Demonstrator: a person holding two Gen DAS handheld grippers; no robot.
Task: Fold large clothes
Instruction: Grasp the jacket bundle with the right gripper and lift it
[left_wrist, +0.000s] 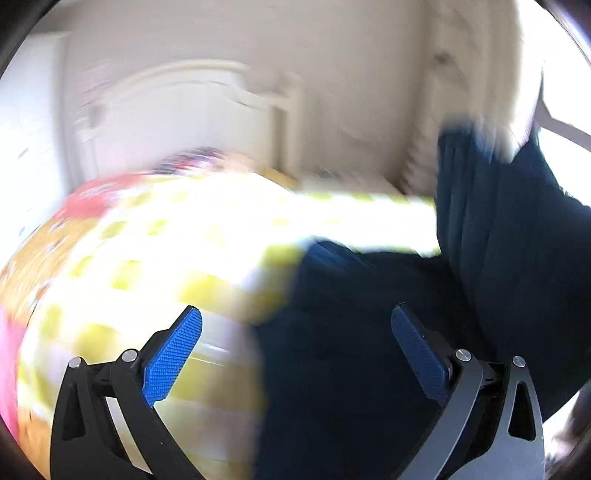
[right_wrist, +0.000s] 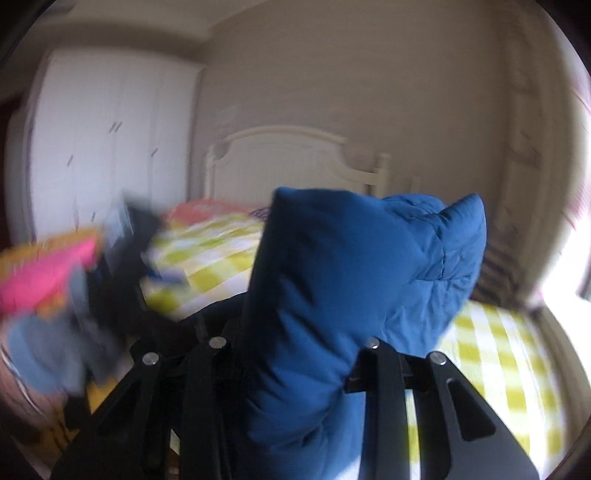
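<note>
While clamped in the right gripper (right_wrist: 295, 354), blue padded jacket (right_wrist: 343, 280) bunched up thick between the black fingers, folds rising toward the white headboard (right_wrist: 291, 155). Pads hidden under the fabric. Lifted clear of the bed (right_wrist: 498, 354), whose yellow-and-white checked cover shows below and to the right of the jacket. Left of the jacket on the bed, a blurred heap of pink, grey and dark clothes (right_wrist: 74, 280). Left gripper (left_wrist: 295, 354) spread wide, blue ribbed pads (left_wrist: 173, 358) well apart, nothing pinched. Same jacket (left_wrist: 369, 332) dark in shadow across the bed beyond and under the right-hand pad, another part hanging at upper right. Checked cover (left_wrist: 177, 236) blown out bright beyond the left-hand pad. Both views smeared.
</note>
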